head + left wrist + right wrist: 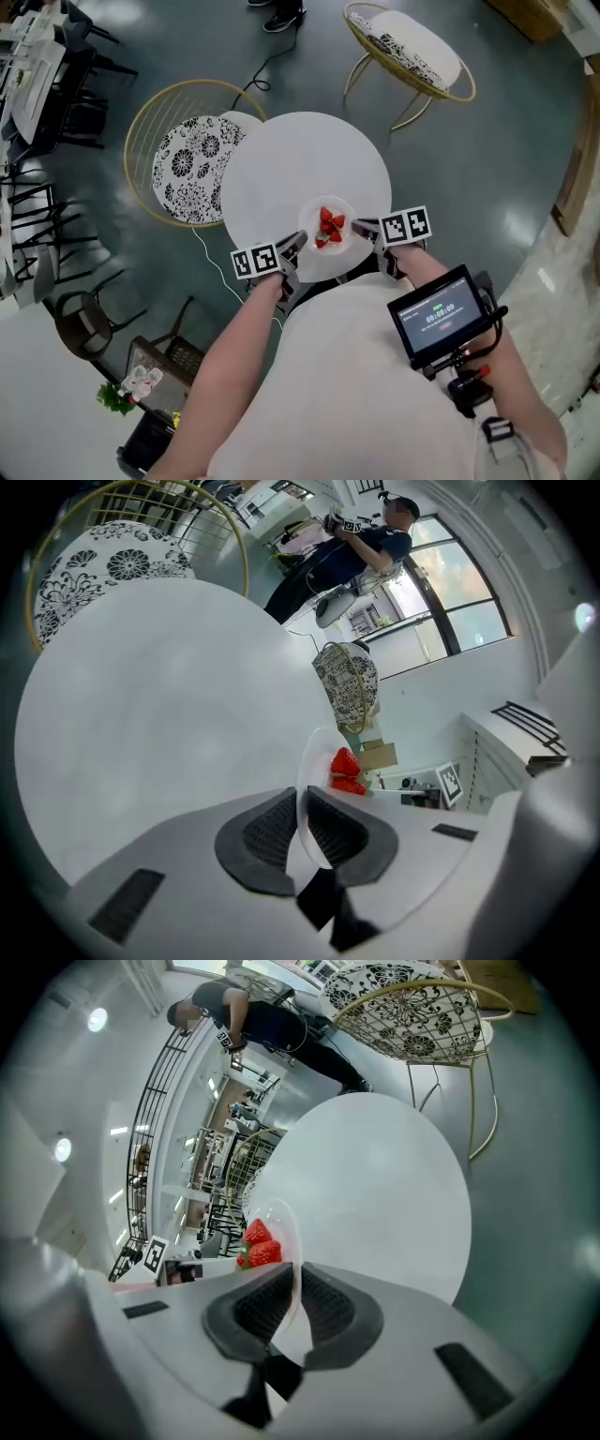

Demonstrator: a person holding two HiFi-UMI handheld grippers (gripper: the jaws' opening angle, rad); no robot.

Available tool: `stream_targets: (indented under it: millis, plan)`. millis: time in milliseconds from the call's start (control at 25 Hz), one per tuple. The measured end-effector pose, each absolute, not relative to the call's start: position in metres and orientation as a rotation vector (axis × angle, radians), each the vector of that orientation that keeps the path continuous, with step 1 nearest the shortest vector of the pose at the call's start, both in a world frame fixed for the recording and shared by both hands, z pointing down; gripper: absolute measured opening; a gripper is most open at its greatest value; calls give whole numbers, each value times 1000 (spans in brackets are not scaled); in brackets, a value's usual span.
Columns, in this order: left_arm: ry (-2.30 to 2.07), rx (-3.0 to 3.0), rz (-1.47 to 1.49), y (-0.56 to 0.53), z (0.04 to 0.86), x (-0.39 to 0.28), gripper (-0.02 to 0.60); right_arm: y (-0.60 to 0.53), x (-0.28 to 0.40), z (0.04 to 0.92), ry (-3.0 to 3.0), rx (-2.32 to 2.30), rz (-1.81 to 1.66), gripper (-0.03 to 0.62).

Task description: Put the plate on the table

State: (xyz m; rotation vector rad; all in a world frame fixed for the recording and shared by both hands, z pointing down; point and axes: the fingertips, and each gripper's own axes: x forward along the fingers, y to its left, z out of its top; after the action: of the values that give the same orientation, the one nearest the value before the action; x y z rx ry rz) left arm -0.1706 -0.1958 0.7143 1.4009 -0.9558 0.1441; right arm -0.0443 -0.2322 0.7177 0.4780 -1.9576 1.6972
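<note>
Plate [307, 223] looked like clear glossy glass or plastic, couldn't tell which. Table [300, 159] top was smooth matt white. Left gripper [303, 801] had a matt grey plastic shell and ribbed black rubbery pads [270, 832]. Chair [141, 117] was gold metal wire with a patterned cloth cushion [192, 164]. Floor [487, 159] had a dark sheen.

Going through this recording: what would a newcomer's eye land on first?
Red strawberries sit on a small plate, which the left tongs and the right tongs grip at opposite rims over the near edge of a round white table. A gold wire chair with a patterned cushion stands at the table's left.
</note>
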Motion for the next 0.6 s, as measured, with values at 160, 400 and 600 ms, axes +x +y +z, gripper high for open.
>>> stream_targets:
  millis: [160,400,600]
  plan:
    - [-952,1399,191,-236,729,-146,19,-268,-18,734,-1944,510,1728,28]
    - [-953,1410,224,-266,736,-130,20,-295,-1,742,-1954,582,1753,28]
    - [-964,1430,244,-284,735,-127,20,-312,2,740,-1991,632,1735,28]
